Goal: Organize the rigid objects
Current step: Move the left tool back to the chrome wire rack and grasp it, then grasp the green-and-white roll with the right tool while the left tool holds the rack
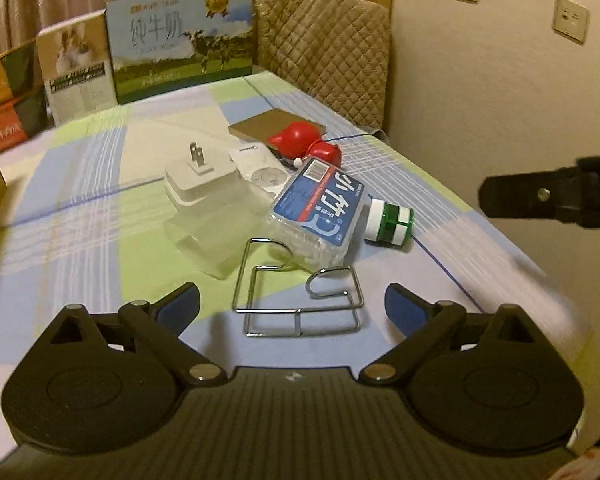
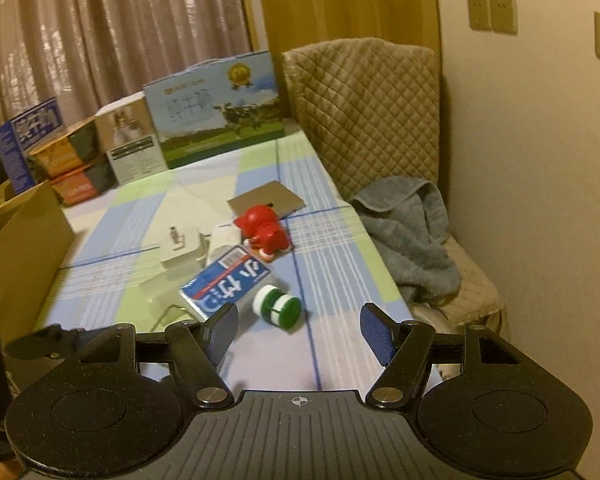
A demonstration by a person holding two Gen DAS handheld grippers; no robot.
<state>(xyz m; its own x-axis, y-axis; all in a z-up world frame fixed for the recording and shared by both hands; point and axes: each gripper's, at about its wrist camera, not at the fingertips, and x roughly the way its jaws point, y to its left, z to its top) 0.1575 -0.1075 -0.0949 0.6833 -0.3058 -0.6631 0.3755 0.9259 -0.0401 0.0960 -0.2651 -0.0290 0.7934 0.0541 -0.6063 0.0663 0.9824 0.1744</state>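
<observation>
Left hand-held gripper (image 1: pixel 292 304) gapes over the wire rack (image 1: pixel 298 296); right hand-held gripper (image 2: pixel 298 334) apart, empty, near table edge (image 2: pixel 384 280).

Right wrist view: wire rack (image 2: pixel 172 316) mostly hidden behind own left finger, only thin bend shows. White plug adapter (image 2: pixel 182 250) blurred, prongs barely readable. I can't read print on blue-label box (image 2: pixel 228 284). Left gripper (image 2: pixel 48 344) cut by frame edge, jaws not visible here.

Left wrist view: right gripper (image 1: pixel 548 200) enters from right edge, one finger only, rest cut off. Orange cartons (image 1: pixel 8 108) cropped at left edge. Bench (image 1: pixel 532 292) near right edge smeared by motion blur.
</observation>
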